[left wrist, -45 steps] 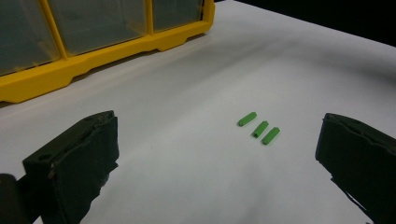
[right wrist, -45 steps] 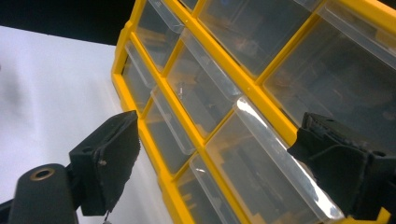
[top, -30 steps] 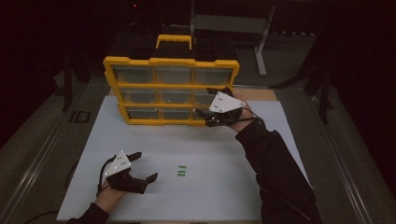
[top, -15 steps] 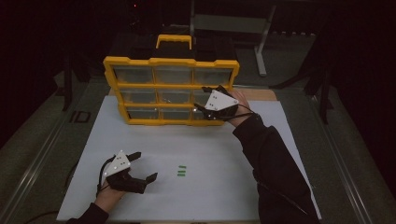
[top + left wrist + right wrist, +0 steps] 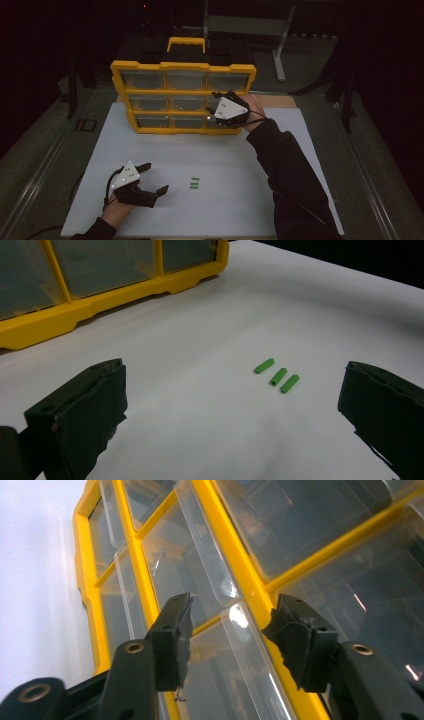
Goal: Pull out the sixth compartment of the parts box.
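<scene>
A yellow organizer (image 5: 182,92) with clear drawers stands upright at the back of the white mat (image 5: 240,165). My right gripper (image 5: 212,106) is open at its right column, around the middle and bottom rows. In the right gripper view the gripper (image 5: 230,630) has its jaws on either side of a clear drawer lip (image 5: 245,630) beside a yellow divider (image 5: 235,565), and I cannot tell whether they touch it. Three small green pieces (image 5: 194,183) lie side by side on the mat. My left gripper (image 5: 156,177) rests open just left of them, and its own view shows the green pieces (image 5: 276,375) ahead between the wide jaws.
A black handle section with a yellow grip (image 5: 186,45) tops the organizer. A brown strip (image 5: 280,101) lies behind the mat at right. A metal stand (image 5: 277,60) rises beyond the table. The surroundings are dark.
My right gripper has edged left, closer to the organizer's right drawers. The left gripper and the green pieces have stayed where they were.
</scene>
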The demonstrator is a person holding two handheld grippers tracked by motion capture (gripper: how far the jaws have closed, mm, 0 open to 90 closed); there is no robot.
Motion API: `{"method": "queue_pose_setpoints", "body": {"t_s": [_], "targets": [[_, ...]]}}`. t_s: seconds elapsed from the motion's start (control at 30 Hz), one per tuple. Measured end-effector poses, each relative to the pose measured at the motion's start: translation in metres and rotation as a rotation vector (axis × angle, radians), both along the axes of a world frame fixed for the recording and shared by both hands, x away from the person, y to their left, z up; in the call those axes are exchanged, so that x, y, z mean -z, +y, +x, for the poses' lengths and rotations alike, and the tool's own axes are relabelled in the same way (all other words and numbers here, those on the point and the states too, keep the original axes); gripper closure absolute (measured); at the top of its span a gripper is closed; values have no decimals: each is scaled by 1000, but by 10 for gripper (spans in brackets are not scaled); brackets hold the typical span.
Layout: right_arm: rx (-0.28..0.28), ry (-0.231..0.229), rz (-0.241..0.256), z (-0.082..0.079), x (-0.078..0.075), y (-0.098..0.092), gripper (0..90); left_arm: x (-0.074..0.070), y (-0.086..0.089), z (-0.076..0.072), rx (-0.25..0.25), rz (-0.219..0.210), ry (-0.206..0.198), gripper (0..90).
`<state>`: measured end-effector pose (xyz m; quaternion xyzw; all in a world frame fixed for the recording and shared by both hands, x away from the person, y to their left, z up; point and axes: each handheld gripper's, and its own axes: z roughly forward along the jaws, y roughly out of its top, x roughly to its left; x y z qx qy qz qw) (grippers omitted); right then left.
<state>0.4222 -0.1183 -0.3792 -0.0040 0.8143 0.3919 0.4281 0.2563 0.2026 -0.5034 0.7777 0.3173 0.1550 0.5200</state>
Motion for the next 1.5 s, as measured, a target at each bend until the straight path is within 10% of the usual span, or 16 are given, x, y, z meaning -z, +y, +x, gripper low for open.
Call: {"method": "queue_pose_setpoints", "body": {"t_s": [0.63,1.2,1.5], "targets": [[-16,-93,-89,8,8,10,573,1,0,0,2,5,1,0],[8,-167,-298,9,9,21,688,1,-1,0,6,13,-1,0],[-2,-112,-290,12,1,20,736,1,-1,0,7,12,0,0]]}}
